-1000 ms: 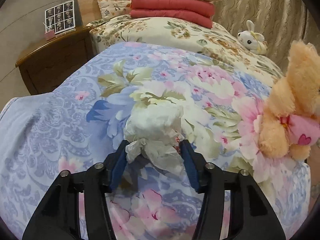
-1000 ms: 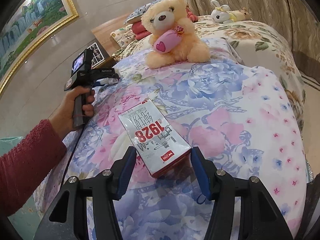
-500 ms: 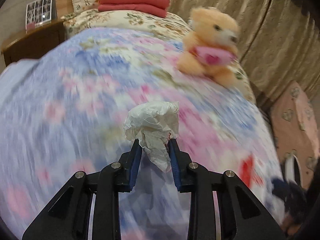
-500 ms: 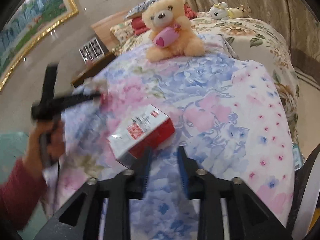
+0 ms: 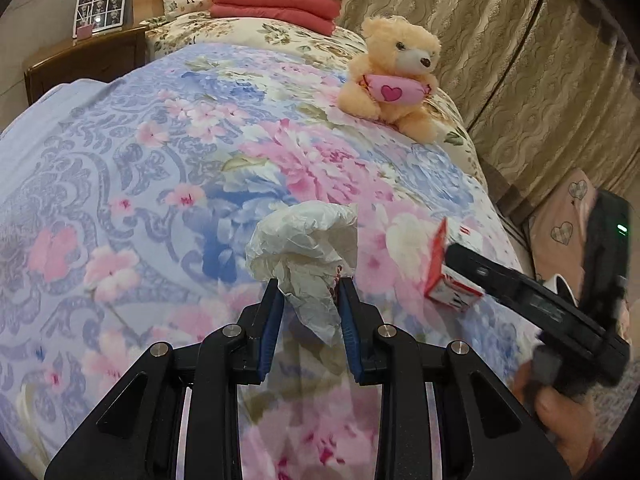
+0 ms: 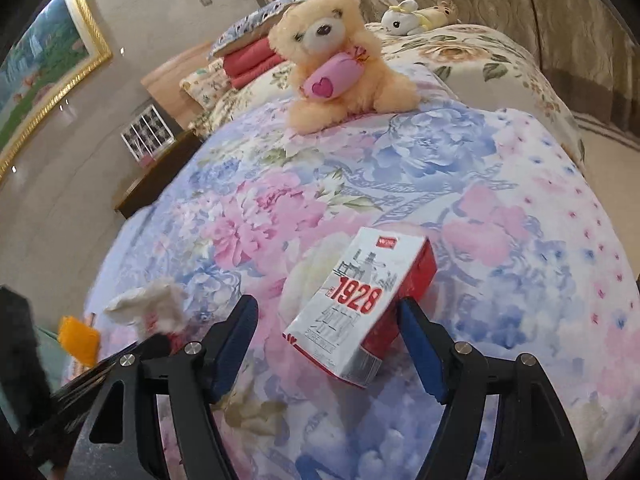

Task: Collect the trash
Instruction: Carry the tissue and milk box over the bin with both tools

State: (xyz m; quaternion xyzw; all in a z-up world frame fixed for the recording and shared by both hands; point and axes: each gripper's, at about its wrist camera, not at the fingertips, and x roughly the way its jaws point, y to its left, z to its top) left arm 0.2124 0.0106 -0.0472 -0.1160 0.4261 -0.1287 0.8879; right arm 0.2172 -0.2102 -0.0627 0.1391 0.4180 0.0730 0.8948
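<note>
- Left gripper [image 5: 308,292] clenched on crumpled tissue [image 5: 304,244], held clear above the bedspread [image 5: 120,160].
- Right gripper [image 6: 326,320] opening, carton [image 6: 360,304] lying between its jaws, ungripped.
- Recommend centring pads on the carton's long sides before closing.

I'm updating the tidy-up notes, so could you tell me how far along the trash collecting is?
Nothing looks binned yet; no bin is in view. In hand: the left gripper is shut on the crumpled tissue. Left: the red-and-white carton lies on the floral bedspread between the opening jaws of the right gripper, not gripped.
</note>
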